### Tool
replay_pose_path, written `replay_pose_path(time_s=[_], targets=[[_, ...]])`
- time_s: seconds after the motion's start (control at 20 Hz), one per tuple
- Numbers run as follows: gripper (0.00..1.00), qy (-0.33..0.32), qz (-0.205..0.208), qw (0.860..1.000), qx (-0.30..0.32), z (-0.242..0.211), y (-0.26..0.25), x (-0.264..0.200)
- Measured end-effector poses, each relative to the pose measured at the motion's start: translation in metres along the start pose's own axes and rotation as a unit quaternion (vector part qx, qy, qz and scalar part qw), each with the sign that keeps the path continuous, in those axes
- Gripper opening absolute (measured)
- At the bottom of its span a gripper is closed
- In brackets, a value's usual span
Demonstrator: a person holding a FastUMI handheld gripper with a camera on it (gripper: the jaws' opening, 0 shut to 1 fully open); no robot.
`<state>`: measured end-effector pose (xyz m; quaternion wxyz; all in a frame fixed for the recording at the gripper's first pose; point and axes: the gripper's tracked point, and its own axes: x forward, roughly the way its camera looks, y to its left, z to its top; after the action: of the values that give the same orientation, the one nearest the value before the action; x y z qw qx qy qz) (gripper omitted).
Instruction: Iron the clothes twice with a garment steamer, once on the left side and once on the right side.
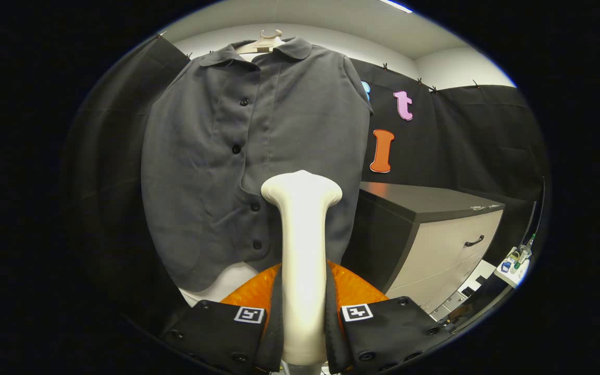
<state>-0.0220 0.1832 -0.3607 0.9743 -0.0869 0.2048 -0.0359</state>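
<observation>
I hold steamer (302, 250) clamped between jaws, long axis upright; shirt (237, 156) hangs just beyond steamer head, mostly left.

Dark-topped drawer cabinet (435, 234); cluttered small table (513, 265) beyond.

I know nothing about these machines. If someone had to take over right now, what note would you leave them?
Tongs: shut on the white steamer, both fingers pressing its handle.
Steamer head sits upright just ahead, in front of the lower middle of the grey shirt, which hangs on a hanger.
Done: steamer picked up. I cannot tell whether either pass has been made.
Left: confirm both sides, left and right, get steamed.
</observation>
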Motion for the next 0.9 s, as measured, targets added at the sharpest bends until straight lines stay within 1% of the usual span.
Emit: replay_pose_path(time_s=[0.15, 0.6, 0.75, 0.9], targets=[[0.4, 0.009, 0.001, 1.0, 0.0, -0.015, -0.001, -0.002], [0.4, 0.024, 0.002, 1.0, -0.003, -0.03, -0.003, -0.007], [0.4, 0.016, -0.002, 1.0, 0.0, -0.023, -0.006, -0.015], [0.4, -0.007, -0.006, 1.0, 0.002, -0.001, -0.01, -0.028]])
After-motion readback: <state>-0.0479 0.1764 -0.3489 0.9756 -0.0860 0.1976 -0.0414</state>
